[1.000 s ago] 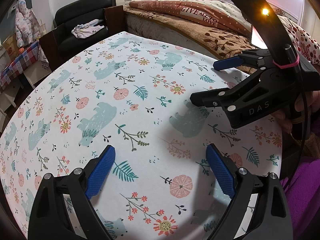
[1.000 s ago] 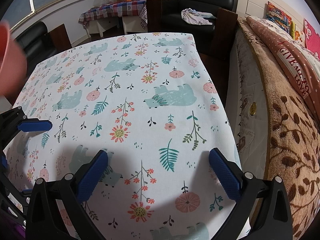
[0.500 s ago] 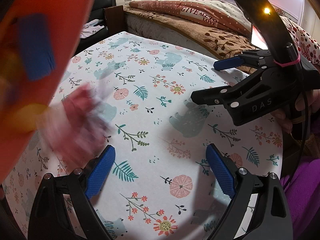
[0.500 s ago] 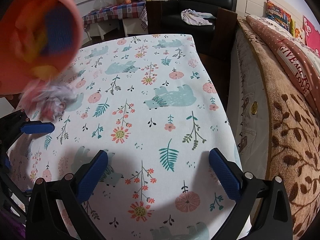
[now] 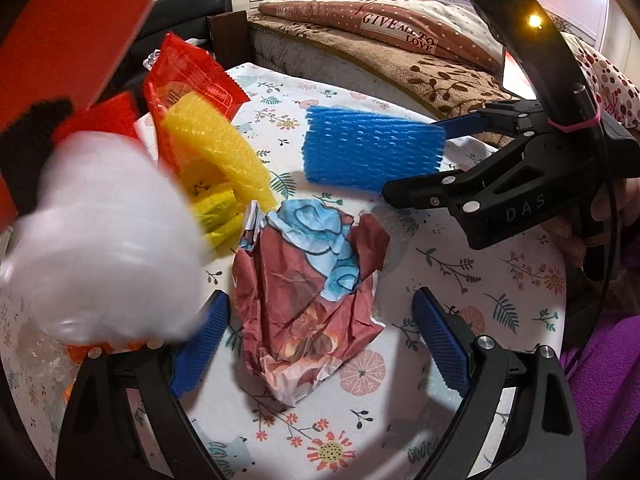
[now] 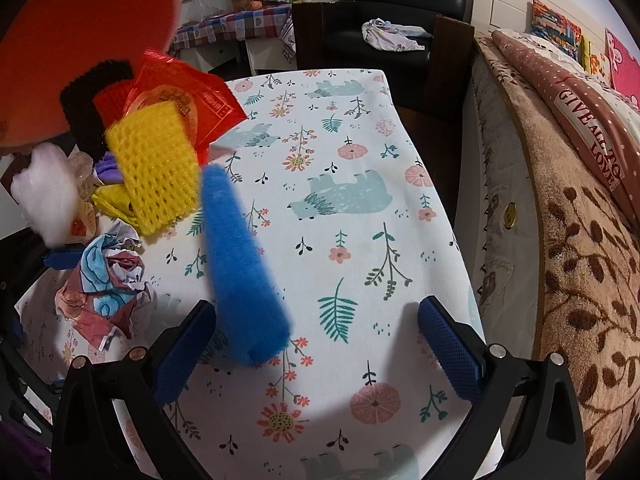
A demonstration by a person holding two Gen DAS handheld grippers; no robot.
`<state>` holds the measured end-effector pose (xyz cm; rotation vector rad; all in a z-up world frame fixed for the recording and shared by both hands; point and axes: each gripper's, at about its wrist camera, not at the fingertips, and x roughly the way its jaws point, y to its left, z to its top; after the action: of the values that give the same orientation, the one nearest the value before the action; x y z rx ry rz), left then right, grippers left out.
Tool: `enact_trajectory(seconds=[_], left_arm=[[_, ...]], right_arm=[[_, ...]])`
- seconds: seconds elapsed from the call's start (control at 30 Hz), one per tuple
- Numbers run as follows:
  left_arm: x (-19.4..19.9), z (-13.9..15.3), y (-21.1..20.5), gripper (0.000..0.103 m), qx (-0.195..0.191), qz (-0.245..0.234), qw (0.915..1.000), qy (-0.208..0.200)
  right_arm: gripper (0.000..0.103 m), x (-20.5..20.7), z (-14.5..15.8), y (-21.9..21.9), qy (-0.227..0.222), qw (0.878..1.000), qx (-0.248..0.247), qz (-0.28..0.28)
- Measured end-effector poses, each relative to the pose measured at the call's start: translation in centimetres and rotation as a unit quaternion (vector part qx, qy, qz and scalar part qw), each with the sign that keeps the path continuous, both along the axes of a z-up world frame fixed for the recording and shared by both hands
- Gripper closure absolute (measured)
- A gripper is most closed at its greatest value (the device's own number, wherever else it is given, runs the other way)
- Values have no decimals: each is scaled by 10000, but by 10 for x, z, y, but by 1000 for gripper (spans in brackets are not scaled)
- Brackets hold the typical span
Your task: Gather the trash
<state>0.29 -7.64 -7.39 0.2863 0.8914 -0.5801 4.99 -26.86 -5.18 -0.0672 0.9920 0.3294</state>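
prob. bedroom, bed (image 6: 580, 200), armchair (image 6: 400, 12)

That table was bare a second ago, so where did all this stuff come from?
An orange container swung in from the upper left and tipped trash onto the table: a blue foam net, yellow foam net, red wrapper, crumpled paper and white fluff, some still blurred mid-fall. Both grippers, left and right, stayed open and empty.

Bed (image 6: 568, 184), armchair (image 6: 400, 4), patterned tablecloth (image 6: 360, 208)
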Motion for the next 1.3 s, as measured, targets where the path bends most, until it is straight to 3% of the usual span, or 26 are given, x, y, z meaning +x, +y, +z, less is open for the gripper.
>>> enact_trajectory(seconds=[1.3], left_arm=[[0, 0, 0, 10, -1, 0, 10000, -8]], right_arm=[[3, 1, -1, 4, 2, 9998, -215, 25]])
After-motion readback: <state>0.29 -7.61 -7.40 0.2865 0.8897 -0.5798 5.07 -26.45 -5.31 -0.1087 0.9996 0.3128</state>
